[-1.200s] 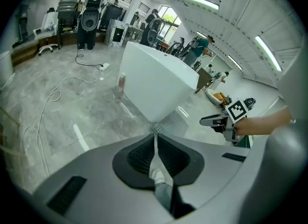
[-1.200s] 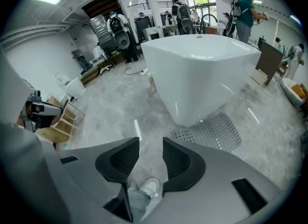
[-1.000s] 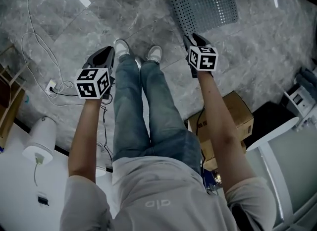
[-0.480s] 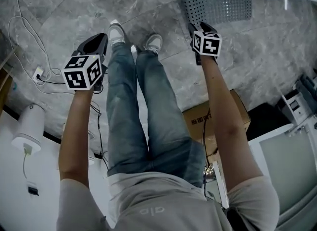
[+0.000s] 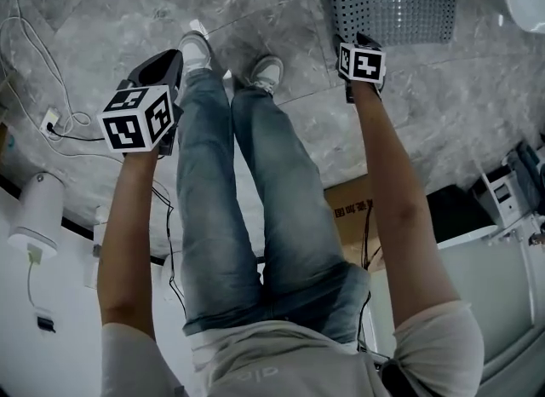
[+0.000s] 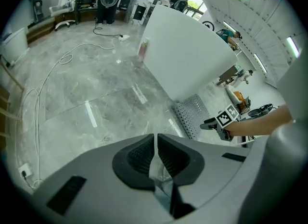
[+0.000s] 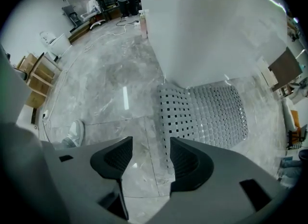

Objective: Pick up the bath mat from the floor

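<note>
My right gripper (image 7: 147, 158), its empty jaws just opening wide, hangs over the edge of the perforated bath mat (image 7: 204, 115) lying flat on the floor (image 7: 110, 88); my left gripper (image 6: 156, 153) is closed, empty.

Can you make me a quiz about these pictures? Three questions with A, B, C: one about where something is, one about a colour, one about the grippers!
1. Where is the bath mat?
A on the floor, ahead of the right gripper
B on a chair
C over the person's arm

2. What colour are the person's jeans?
A red
B blue
C white

3. Which gripper has its jaws apart?
A left gripper
B right gripper
C neither

Answers:
1 A, the holed mat lies flat on the floor beyond that gripper.
2 B, both legs show blue denim.
3 B, its jaws have just been opening, nothing between them; the left jaws are together.
</note>
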`<state>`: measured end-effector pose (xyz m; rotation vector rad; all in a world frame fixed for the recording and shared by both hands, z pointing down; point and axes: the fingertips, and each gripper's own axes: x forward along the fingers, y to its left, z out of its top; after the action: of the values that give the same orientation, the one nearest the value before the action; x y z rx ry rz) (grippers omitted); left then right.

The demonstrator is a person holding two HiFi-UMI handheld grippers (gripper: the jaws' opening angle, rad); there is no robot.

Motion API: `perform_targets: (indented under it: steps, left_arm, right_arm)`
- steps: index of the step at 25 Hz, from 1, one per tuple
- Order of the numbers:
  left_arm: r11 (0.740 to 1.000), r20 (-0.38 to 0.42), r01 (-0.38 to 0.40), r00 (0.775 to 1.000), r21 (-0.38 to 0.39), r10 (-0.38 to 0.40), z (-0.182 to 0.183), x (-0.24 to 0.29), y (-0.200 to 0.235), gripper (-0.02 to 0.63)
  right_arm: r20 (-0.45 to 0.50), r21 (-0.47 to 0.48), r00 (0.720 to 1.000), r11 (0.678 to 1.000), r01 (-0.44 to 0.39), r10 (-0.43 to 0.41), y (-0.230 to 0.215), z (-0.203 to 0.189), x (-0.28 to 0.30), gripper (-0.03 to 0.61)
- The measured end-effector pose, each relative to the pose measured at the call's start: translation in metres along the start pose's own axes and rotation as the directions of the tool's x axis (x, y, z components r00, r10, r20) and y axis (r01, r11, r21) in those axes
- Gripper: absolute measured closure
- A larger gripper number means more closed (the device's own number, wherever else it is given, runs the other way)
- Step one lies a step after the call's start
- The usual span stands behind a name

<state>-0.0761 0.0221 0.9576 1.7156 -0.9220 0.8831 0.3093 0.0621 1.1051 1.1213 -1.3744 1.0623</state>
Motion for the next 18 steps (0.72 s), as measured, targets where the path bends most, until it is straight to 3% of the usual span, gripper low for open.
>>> perform_targets:
  steps: [15,18]
  left_arm:
    - [1.000,-0.009,-0.013,1.000,0.017,0.013,-0.031,0.115,0.026,0.595]
    - [0.999,-0.038,0.001,0.999,0.053,0.001,-0.040,0.135,0.022,0.595]
  right_arm:
    - [-0.031,0.004,0.997,0.997,0.075,-0.075,-0.052,-0.027,0.131,0.241]
    - [-0.033,0.009,0.996,0.996,0.085,-0.085,-0.063,-0.032,0.149,0.230]
